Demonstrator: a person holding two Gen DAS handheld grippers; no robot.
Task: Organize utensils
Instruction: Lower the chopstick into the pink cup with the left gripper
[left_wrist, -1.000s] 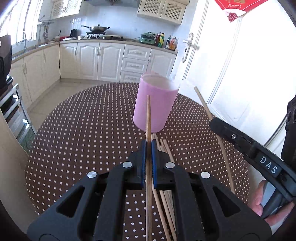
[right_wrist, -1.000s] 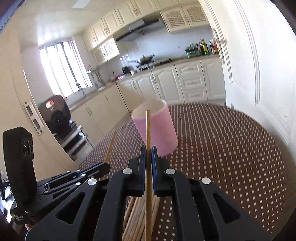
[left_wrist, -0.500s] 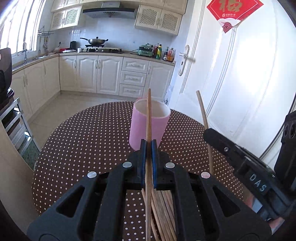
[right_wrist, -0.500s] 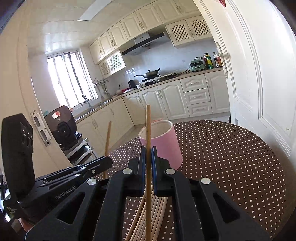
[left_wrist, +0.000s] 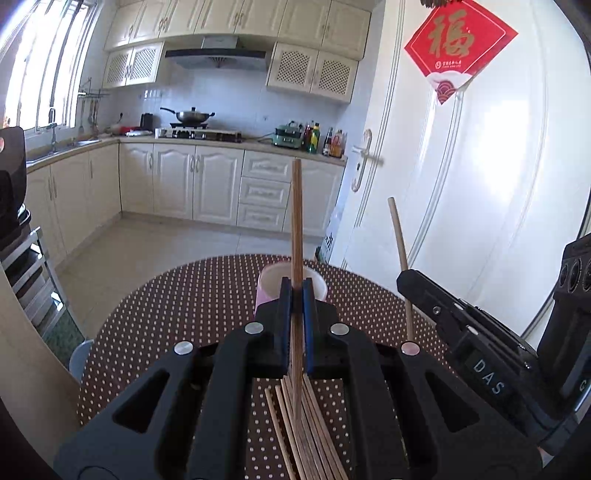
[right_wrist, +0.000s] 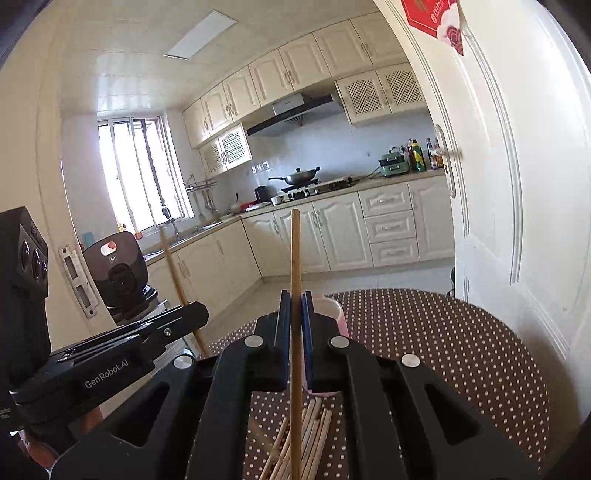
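Chopstick (left_wrist: 296, 221) clamped upright in L tongs (left_wrist: 296, 295); R tongs (right_wrist: 295, 302) likewise.

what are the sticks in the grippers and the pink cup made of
Chopstick in the left gripper: likely wood or bamboo, matte brown with visible grain. The right gripper's chopstick is paler tan, the same look. Pink cup: smooth, opaque, white inside; plastic or ceramic, cannot tell which.
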